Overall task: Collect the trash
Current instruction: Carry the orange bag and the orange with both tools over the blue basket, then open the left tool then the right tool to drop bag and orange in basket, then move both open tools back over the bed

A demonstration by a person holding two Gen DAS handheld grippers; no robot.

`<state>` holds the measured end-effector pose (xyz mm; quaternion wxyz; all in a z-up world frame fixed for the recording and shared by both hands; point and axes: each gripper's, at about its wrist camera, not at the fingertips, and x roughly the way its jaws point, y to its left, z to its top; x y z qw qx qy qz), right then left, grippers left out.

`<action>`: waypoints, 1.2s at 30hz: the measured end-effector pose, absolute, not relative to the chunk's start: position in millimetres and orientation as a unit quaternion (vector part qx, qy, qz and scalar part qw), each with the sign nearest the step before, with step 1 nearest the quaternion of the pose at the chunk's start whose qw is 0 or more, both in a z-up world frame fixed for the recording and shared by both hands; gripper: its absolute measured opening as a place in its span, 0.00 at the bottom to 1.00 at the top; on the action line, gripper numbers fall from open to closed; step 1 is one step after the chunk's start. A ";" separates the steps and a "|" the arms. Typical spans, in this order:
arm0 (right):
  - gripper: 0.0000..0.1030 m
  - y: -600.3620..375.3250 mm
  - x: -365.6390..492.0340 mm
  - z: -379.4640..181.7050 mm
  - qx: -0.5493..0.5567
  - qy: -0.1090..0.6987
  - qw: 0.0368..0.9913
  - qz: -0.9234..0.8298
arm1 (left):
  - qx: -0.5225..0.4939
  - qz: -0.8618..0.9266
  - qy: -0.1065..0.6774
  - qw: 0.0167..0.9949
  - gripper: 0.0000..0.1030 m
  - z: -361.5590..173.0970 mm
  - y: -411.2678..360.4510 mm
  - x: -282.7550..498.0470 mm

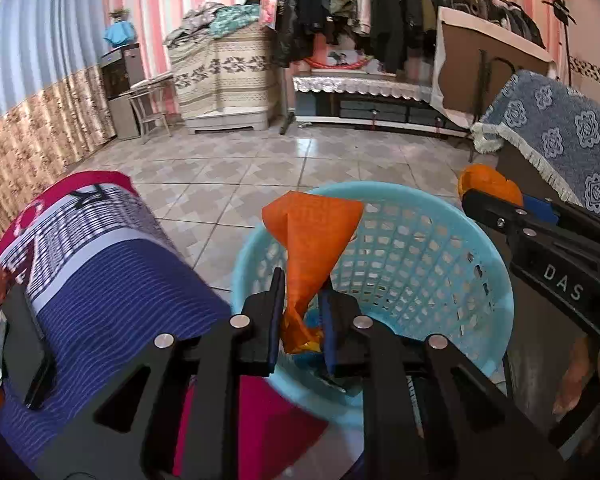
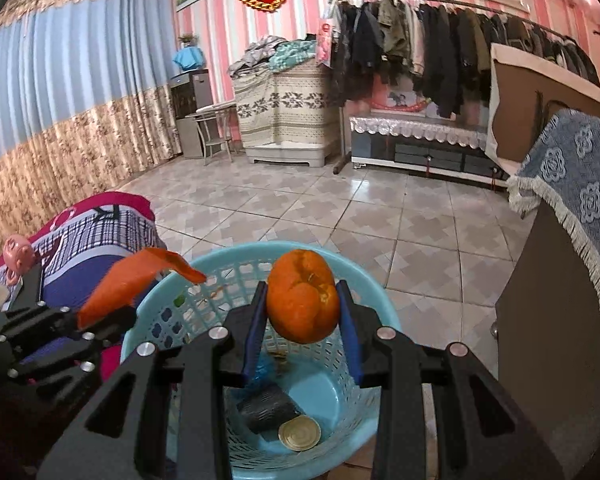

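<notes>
Both loads hang over the blue basket (image 2: 236,268), so the step in hand is the drop: part each claw only once its piece sits inside the rim (the wrapper may cling to a pad). The left claw (image 1: 300,300) is clamped on one orange wrapper (image 1: 312,232); the right claw (image 2: 302,312) is clamped on one orange peel (image 2: 302,300). Below the right claw lie one round tin lid (image 2: 299,434) and one dark wad (image 2: 266,410).

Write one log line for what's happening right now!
left tool: shut on orange wrapper | right tool: shut on orange peel | both above blue basket | nothing released yet
</notes>
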<state>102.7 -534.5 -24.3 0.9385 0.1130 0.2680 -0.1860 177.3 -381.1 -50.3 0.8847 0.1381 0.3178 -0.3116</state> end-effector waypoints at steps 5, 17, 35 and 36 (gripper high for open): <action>0.33 -544.9 103.8 -33.1 0.130 0.268 0.934 -0.196 | 0.141 -0.325 0.315 0.881 0.36 -52.0 -395.0 177.7; 0.34 -545.2 110.8 -45.4 0.136 0.276 0.930 -0.200 | 0.106 -0.271 0.304 0.907 0.80 -45.0 -354.1 194.9; 0.77 -506.7 137.2 -63.6 0.101 0.289 0.934 -0.182 | 0.062 -0.180 0.305 0.933 0.94 -33.6 -271.7 212.6; 0.82 -506.1 137.3 -62.1 0.100 0.289 0.935 -0.181 | 0.057 -0.178 0.307 0.933 0.94 -33.4 -264.5 212.0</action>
